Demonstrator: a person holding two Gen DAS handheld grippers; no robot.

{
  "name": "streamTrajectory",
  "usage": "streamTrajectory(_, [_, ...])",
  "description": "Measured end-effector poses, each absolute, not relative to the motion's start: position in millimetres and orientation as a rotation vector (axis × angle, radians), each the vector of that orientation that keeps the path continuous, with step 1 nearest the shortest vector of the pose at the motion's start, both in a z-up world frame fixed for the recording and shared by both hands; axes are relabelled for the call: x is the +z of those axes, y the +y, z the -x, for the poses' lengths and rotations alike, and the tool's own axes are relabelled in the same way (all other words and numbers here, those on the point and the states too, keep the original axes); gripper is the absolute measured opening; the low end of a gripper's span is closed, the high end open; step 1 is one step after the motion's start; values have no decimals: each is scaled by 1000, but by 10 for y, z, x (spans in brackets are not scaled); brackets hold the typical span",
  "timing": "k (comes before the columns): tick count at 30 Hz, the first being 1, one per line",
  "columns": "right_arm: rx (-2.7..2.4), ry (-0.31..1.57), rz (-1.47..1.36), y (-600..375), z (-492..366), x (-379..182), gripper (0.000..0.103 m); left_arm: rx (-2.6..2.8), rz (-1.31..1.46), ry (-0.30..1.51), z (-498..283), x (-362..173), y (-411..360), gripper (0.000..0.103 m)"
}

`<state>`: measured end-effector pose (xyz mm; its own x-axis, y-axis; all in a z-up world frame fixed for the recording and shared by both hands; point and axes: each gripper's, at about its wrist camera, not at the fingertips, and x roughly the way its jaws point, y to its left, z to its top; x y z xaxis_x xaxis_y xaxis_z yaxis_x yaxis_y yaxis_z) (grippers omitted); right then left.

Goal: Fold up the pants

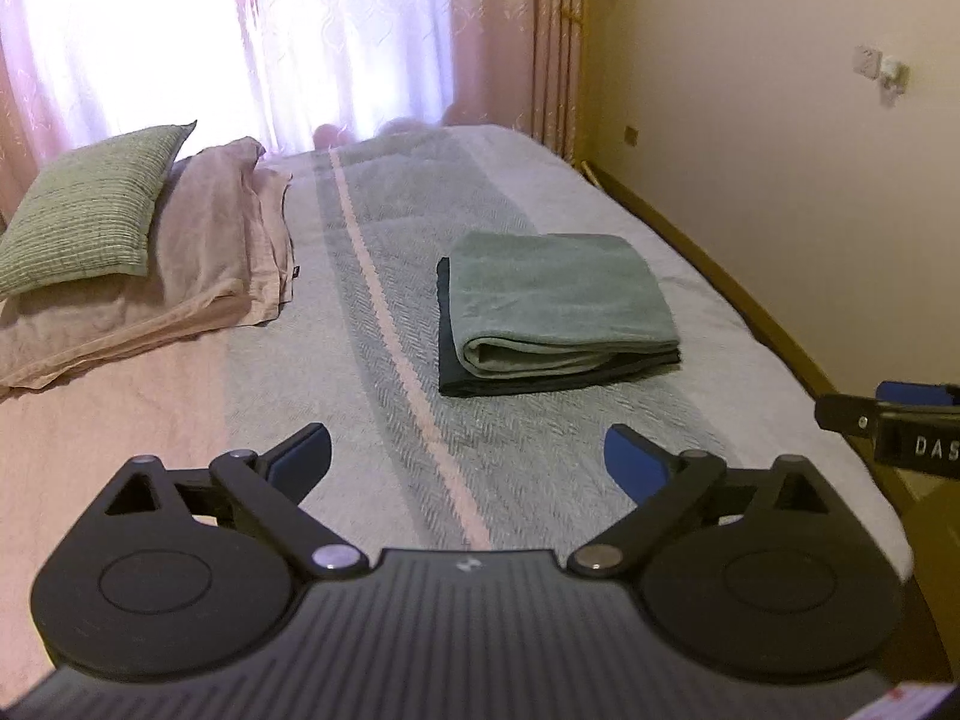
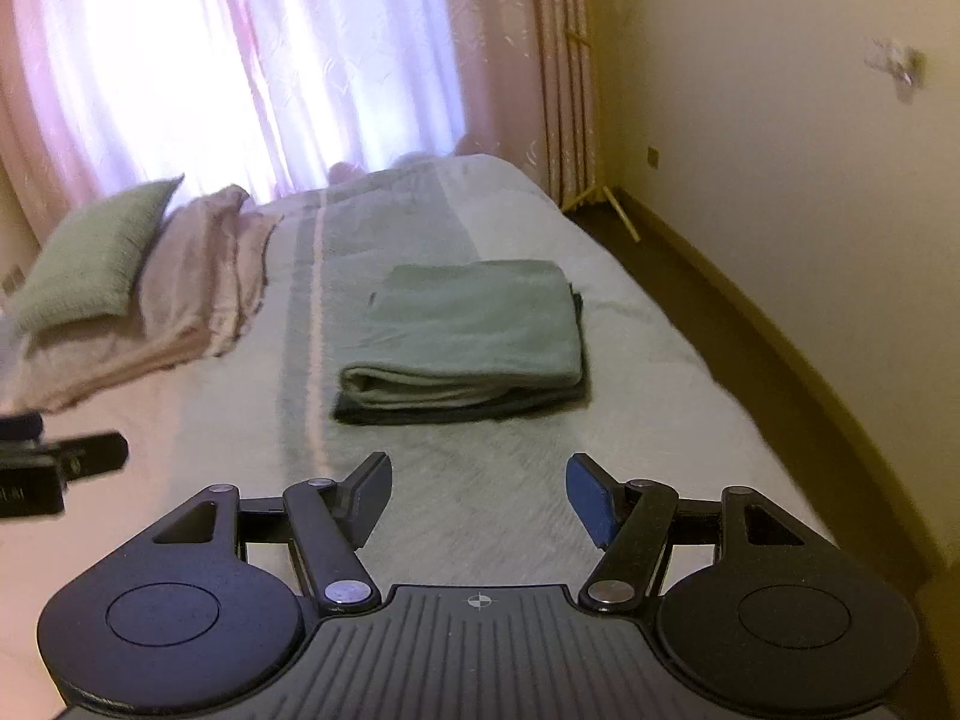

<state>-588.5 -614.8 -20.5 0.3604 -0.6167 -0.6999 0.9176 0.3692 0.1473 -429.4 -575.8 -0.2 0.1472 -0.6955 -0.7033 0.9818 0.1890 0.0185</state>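
Green folded pants [image 1: 555, 306] on striped bedspread [image 1: 372, 276], left gripper [image 1: 468, 459] and right gripper [image 2: 478, 495] both spread apart, empty

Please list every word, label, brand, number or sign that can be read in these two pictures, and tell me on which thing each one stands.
"DAS": white letters on the right gripper, cut off at the edge of the left wrist view.
Pale marking on the left gripper, at the edge of the right wrist view: too blurred to read.
Small dark tag on the pink pillowcase: too small to read.
No text shows on the folded pants.
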Motion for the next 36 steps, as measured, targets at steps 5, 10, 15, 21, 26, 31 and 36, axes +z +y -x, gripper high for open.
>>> streamTrajectory(5, [-1085,575,-625,-5588,5866,41,62,-1344,-555,632,4264,238,-5252,96])
streamTrajectory(10, [-1079,566,-632,-5117,5850,207,62,-1392,-546,689,4223,368,-4875,96])
streamTrajectory(15, [-1048,554,-638,-4777,5856,333,62,-1405,-561,694,4259,464,-4622,96])
streamTrajectory(21, [-1029,552,-601,-4615,5892,439,62,-1399,-548,692,4395,525,-4508,96])
streamTrajectory(26, [-1017,570,-579,-4585,5990,443,62,-1389,-548,697,4563,519,-4500,96])
streamTrajectory(31, [-996,573,-585,-4605,6154,418,62,-1378,-556,695,4757,489,-4498,96])
streamTrajectory(36, [-972,586,-587,-4608,6279,370,62,-1362,-561,704,4938,455,-4475,96])
